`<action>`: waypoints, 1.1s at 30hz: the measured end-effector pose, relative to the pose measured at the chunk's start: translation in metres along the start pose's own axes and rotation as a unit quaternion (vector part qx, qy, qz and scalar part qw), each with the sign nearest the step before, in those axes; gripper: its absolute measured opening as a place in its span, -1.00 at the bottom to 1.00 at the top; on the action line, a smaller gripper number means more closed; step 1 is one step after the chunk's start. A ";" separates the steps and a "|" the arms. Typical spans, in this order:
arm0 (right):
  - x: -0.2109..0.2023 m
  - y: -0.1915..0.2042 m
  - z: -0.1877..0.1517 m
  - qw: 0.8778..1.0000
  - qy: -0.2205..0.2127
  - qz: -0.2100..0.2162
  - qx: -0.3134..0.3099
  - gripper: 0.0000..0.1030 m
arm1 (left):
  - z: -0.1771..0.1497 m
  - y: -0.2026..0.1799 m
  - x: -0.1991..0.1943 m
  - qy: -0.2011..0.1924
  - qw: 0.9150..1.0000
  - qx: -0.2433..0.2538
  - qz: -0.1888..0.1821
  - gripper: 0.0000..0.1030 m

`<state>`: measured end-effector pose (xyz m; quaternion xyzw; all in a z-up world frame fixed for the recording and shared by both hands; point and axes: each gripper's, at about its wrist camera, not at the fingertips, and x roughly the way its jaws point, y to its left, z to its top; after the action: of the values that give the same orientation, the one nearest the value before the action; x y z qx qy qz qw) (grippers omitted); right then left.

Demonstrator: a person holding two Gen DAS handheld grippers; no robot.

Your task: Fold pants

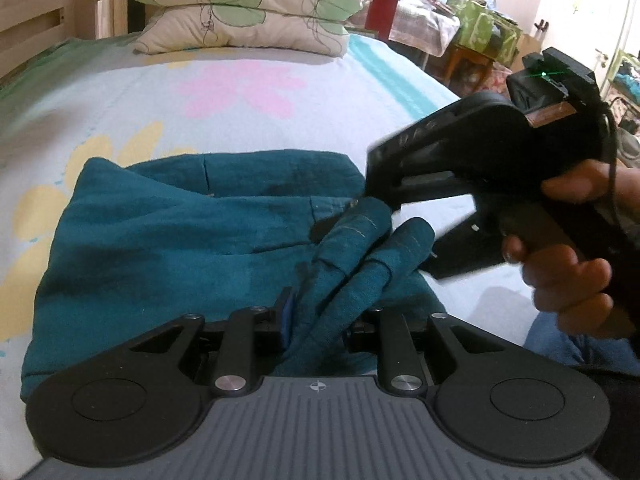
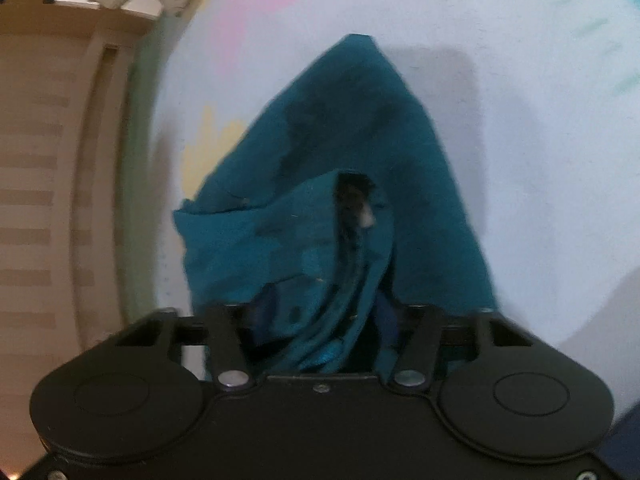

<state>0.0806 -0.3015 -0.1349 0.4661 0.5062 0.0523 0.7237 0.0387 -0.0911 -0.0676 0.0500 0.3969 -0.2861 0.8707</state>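
Your left wrist camera sits low and close over the pants (image 1: 168, 240), looking along the bed (image 1: 120, 92) toward the pillow (image 1: 244, 8), with the right gripper (image 1: 360, 208) entering from the right. Your right wrist camera looks steeply down from close above, the pants (image 2: 360, 140) filling its centre. Both views share the pants and the flowered sheet.

The pants (image 1: 160, 248) are soft, matt teal cloth. The left tool (image 1: 316, 320) is matt black plastic with shiny metal pins. The bed (image 1: 240, 92) wears smooth printed cloth; the headboard (image 2: 44, 168) looks wooden.
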 end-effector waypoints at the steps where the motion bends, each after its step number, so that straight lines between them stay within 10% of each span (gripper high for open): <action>1: -0.004 0.007 0.000 1.000 -0.010 -0.005 -0.024 -0.59 | 0.001 -0.001 -0.001 -0.004 1.000 0.005 0.002 -0.57; 8: -0.028 0.068 0.000 0.963 -0.115 -0.081 -0.231 -0.67 | 0.009 -0.017 0.003 -0.003 0.999 0.036 -0.009 -0.43; 15: 0.006 0.025 0.010 0.961 -0.053 -0.171 -0.211 -0.56 | -0.016 -0.016 -0.006 0.060 0.994 0.082 -0.039 -0.43; 20: -0.018 0.025 0.008 0.960 -0.090 -0.187 -0.190 -0.28 | -0.017 0.003 -0.039 0.056 0.992 0.111 -0.035 -0.43; 33: -0.003 0.078 -0.011 0.940 -0.118 -0.165 -0.274 -0.28 | 0.066 0.098 0.016 0.060 0.997 -0.033 0.041 -0.41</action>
<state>0.1018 -0.2527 -0.0766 0.1624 0.4531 0.0131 0.8765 0.1437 -0.0384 -0.0479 0.0547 0.4557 -0.2334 0.8573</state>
